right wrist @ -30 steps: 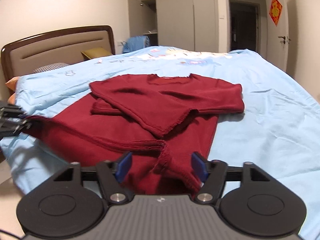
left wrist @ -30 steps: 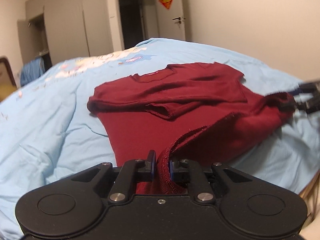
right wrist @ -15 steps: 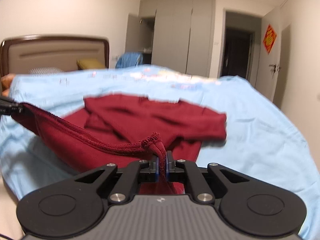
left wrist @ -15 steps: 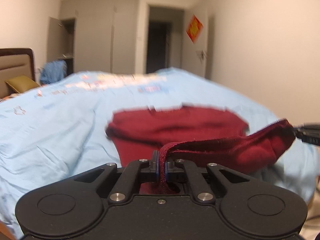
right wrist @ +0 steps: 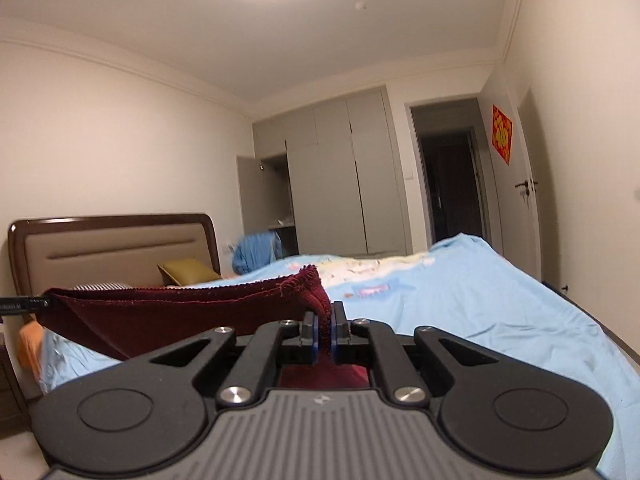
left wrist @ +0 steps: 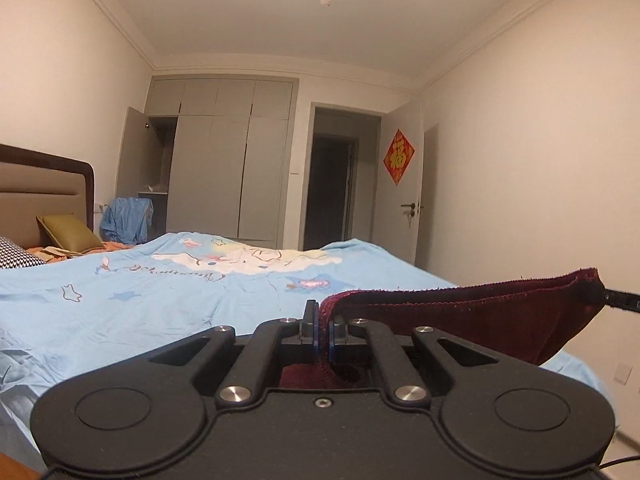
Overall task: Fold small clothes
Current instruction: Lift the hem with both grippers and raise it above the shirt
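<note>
A dark red knit top [left wrist: 480, 320] hangs stretched between my two grippers above the blue bed cover [left wrist: 160, 300]. My left gripper [left wrist: 323, 326] is shut on one corner of its hem. My right gripper [right wrist: 323, 326] is shut on the other corner, with the top [right wrist: 180, 312] running off to the left. In the left wrist view the right gripper's tip [left wrist: 622, 300] shows at the far right edge. In the right wrist view the left gripper's tip [right wrist: 24, 304] shows at the far left. The rest of the top is hidden below the grippers.
The bed cover [right wrist: 480, 300] has a cartoon print. A brown headboard [right wrist: 112, 252], an olive cushion [right wrist: 188, 272] and a patterned pillow [left wrist: 16, 258] lie at the head end. A blue garment [left wrist: 126, 220] hangs by the grey wardrobe [left wrist: 224, 176]. A dark doorway [left wrist: 332, 196] is behind.
The right gripper closed on the hem. Both grippers lifted the hem up off the bed and tilted upward, so the top's body on the bed has dropped out of view.
</note>
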Motion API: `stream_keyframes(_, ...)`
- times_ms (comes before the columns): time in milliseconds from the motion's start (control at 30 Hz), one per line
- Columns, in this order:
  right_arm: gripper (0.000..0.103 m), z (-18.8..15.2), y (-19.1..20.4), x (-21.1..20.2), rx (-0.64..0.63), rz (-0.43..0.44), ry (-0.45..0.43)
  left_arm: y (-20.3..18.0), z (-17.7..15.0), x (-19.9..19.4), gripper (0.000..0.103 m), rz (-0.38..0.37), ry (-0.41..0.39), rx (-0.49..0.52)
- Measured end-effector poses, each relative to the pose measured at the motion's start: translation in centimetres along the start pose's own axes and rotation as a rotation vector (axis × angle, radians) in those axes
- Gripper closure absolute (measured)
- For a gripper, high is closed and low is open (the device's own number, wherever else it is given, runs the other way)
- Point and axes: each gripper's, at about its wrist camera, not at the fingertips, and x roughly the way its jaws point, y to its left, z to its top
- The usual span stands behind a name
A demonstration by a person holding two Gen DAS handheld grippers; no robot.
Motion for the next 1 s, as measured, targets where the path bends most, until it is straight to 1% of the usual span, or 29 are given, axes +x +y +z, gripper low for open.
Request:
stream_keyframes(67, 0.097, 0.8, 0.0, -1.5, 0.007, 0.029, -0.022, 0.1, 0.7, -1.3, 0.1, -0.013, -0.013, -0.01)
stream_keyframes(133, 0.097, 1.4, 0.1, -2.9, 0.002, 0.053, -0.041, 0.1, 1.6, -2.0, 0.1, -0.032, -0.017, 0.002)
stream_keyframes(233, 0.097, 2.3, 0.2, -3.9, -0.01, 0.071, -0.055, 0.1, 2.4, -2.0, 0.099, -0.063, -0.01, 0.019)
stream_keyframes(333, 0.097, 2.8, 0.1, -3.7, -0.027, 0.061, -0.055, 0.1, 3.0, -0.4, 0.099, -0.072, 0.023, 0.019)
stream_keyframes(400, 0.097, 2.9, -0.1, -2.8, -0.028, 0.039, -0.039, 0.1, 3.3, 1.3, 0.099, -0.059, 0.054, 0.027)
stream_keyframes(500, 0.097, 3.1, -0.4, -0.3, -0.044, -0.011, 0.001, 0.2, 3.8, 4.5, 0.099, -0.029, 0.106, 0.033)
stream_keyframes(600, 0.097, 3.5, -0.2, 3.0, -0.114, -0.065, 0.04, 0.4, 4.6, 8.4, 0.099, 0.02, 0.138, 0.053)
stream_keyframes(667, 0.097, 3.7, 0.3, 5.4, -0.166, -0.088, 0.063, 0.7, 4.9, 11.0, 0.099, 0.038, 0.15, 0.067)
stream_keyframes(733, 0.097, 4.0, 0.2, 7.9, -0.191, -0.104, 0.082, 1.0, 5.0, 13.8, 0.098, 0.054, 0.181, 0.081)
stream_keyframes(833, 0.097, 4.2, -0.5, 11.9, -0.193, -0.128, 0.116, 1.8, 4.9, 18.4, 0.097, 0.068, 0.25, 0.089)
stream_keyframes(1000, 0.097, 3.0, -2.3, 17.7, -0.143, -0.157, 0.199, 2.7, 3.3, 25.3, 0.096, 0.066, 0.359, 0.124)
